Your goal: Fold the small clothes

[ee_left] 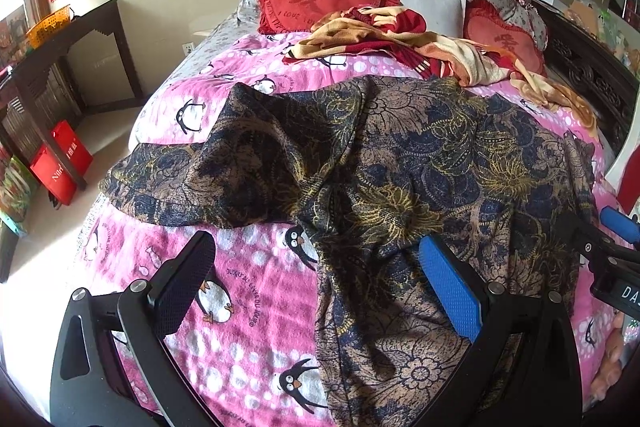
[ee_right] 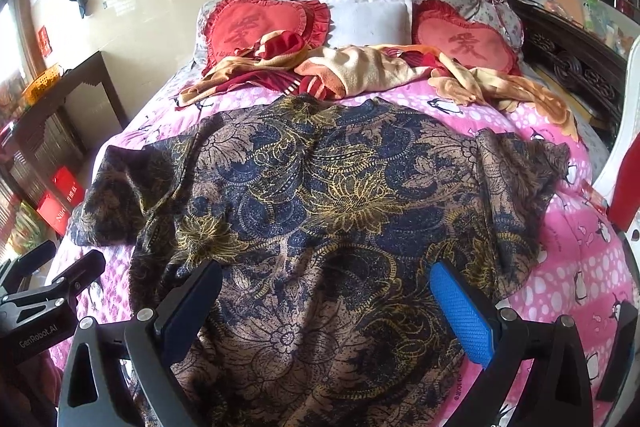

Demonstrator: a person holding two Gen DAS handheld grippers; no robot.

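The fingers of the left gripper stand wide apart with nothing between them, poised over the near left edge of the patterned garment, and the right gripper is likewise spread open and empty above the middle of the same cloth. The garment, a dark blue, brown and gold floral top, lies spread out on the pink penguin blanket that covers the bed, its hem toward the cameras and its neck toward the pillows. It is not flat: the left sleeve is rumpled and partly doubled over the body, with a deep crease running down from it, while the right sleeve lies out to the side. I judge the folding has hardly begun, and that both grippers are held open and low so as to take hold of the cloth at two places on the near side; the bunched left sleeve probably needs smoothing first. Beyond the garment a crumpled red and cream blanket lies just past the neckline and could hamper any push of the cloth that way. Behind it are two red heart cushions, a white pillow and floral pillows. A dark side table stands left of the bed.
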